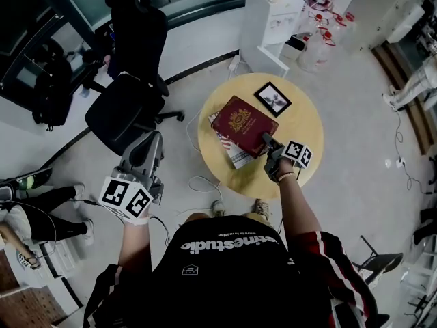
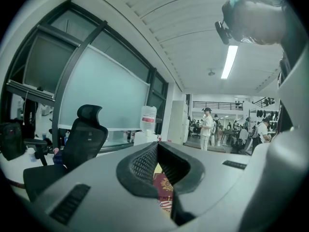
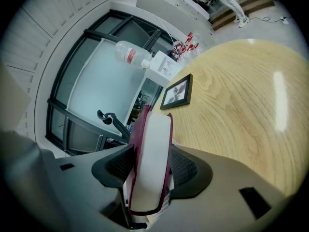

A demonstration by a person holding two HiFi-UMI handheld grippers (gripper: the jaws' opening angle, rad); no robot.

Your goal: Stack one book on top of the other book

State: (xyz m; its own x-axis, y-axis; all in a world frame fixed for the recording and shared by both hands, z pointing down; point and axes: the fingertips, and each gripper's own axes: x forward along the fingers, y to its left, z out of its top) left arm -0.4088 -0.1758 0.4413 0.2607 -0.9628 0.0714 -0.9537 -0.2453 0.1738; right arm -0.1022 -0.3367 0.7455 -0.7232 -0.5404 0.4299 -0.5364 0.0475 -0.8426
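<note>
A dark red book [image 1: 244,125] with a gold emblem lies tilted on top of a second book [image 1: 234,154] with a striped cover, on the round wooden table [image 1: 304,118]. My right gripper [image 1: 268,142] is shut on the red book's near corner. In the right gripper view the book's white page edge [image 3: 150,163] fills the space between both pads. My left gripper [image 1: 151,143] hangs off the table to the left, over the floor, jaws together and empty. In the left gripper view [image 2: 158,151] the red book [image 2: 164,183] shows through a narrow slit.
A small black picture frame [image 1: 272,98] lies on the far side of the table, also seen as the frame [image 3: 177,92]. A black office chair [image 1: 126,108] stands to the left. A white cabinet [image 1: 273,19] is beyond the table. A cable [image 1: 205,183] runs on the floor.
</note>
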